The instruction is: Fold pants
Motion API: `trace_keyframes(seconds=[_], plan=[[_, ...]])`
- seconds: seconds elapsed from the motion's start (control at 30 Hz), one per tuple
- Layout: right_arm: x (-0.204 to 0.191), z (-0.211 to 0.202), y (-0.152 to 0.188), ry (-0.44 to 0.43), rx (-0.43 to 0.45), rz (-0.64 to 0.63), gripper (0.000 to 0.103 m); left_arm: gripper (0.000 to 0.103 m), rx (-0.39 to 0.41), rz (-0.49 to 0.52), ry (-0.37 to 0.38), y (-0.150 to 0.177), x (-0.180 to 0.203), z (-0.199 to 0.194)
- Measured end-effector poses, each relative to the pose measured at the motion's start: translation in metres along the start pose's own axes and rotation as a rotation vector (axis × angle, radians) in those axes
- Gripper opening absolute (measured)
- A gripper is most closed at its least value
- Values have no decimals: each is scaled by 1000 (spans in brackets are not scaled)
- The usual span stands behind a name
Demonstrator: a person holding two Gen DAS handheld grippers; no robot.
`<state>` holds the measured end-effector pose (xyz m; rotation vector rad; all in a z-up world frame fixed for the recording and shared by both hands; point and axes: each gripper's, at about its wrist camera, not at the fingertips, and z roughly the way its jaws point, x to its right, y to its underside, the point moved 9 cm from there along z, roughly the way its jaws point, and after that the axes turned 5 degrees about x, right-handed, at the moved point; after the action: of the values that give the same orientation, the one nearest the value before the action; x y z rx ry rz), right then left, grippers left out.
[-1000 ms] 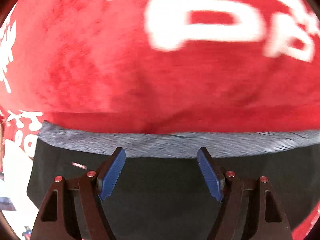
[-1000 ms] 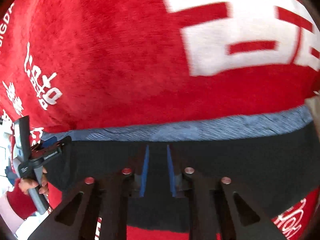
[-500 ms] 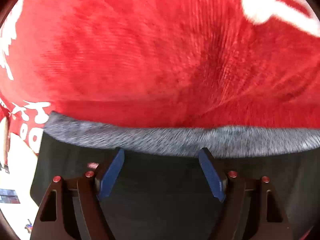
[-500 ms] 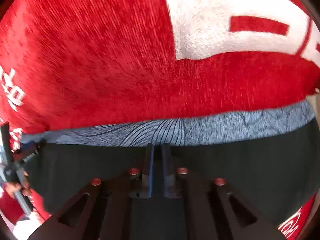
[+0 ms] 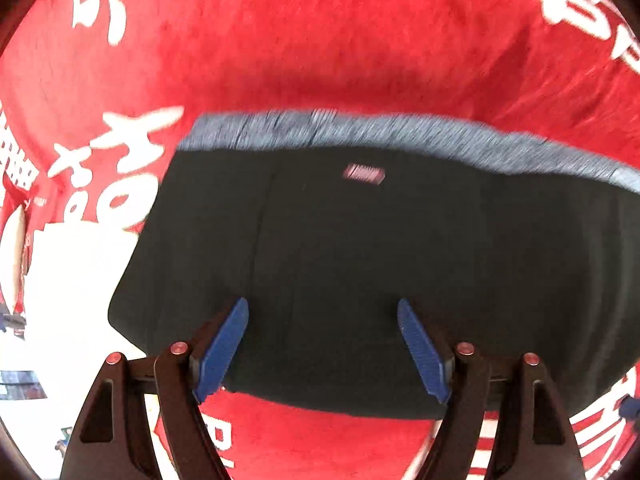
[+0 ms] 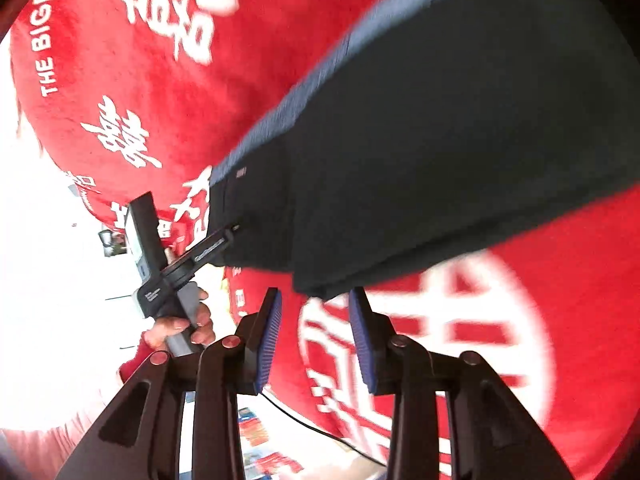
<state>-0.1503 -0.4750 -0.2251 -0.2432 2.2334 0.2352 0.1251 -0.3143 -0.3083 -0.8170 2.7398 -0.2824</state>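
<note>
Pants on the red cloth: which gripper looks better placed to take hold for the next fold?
Probably left. The left gripper hangs open directly over the black pants, near their edge. The right gripper, whose jaws have just been opening, has nothing between them and sits off the pants, over the red cloth.

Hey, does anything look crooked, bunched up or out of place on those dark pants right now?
Nothing stands out. The dark pants lie flat on the red cloth, grey waistband straight along the far edge. Motion blur hides fine wrinkles.
</note>
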Motion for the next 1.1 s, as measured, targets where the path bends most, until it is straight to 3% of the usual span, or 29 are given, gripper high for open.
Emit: trace_keyframes(seconds=[0.07, 0.23, 0.47, 0.5, 0.53, 0.6, 0.7, 0.8, 0.93, 1.0, 1.07, 1.1], plan=[[3, 19, -3, -8, -3, -5, 38, 84, 16, 15, 8, 6, -2, 7], [4, 61, -6, 11, 12, 10, 38, 86, 28, 6, 62, 4, -14, 16], [11, 60, -15, -18, 75, 91, 37, 86, 44, 29, 99, 5, -18, 17], [8, 60, -19, -16, 82, 97, 18, 86, 43, 35, 102, 5, -22, 21], [5, 58, -24, 11, 95, 82, 6, 86, 41, 40, 104, 6, -17, 14], [-8, 48, -25, 32, 117, 25, 5, 86, 37, 55, 111, 7, -18, 13], [-8, 39, -11, 134, 122, -72, 5, 86, 49, 89, 114, 9, -18, 14], [23, 51, 0, 179, 90, 2, 0, 86, 65, 101, 104, 10, -18, 13], [26, 52, 9, 150, 58, -4, 3, 86, 68, 132, 73, 14, -13, 4], [17, 43, 10, 115, 57, -26, 3, 86, 70, 129, 110, 19, -4, -8], [12, 27, 4, 129, 84, -70, 16, 86, 90, 125, 159, 20, 9, -22], [13, 21, 0, 134, 100, -70, 31, 86, 101, 128, 191, 20, 22, -31]])
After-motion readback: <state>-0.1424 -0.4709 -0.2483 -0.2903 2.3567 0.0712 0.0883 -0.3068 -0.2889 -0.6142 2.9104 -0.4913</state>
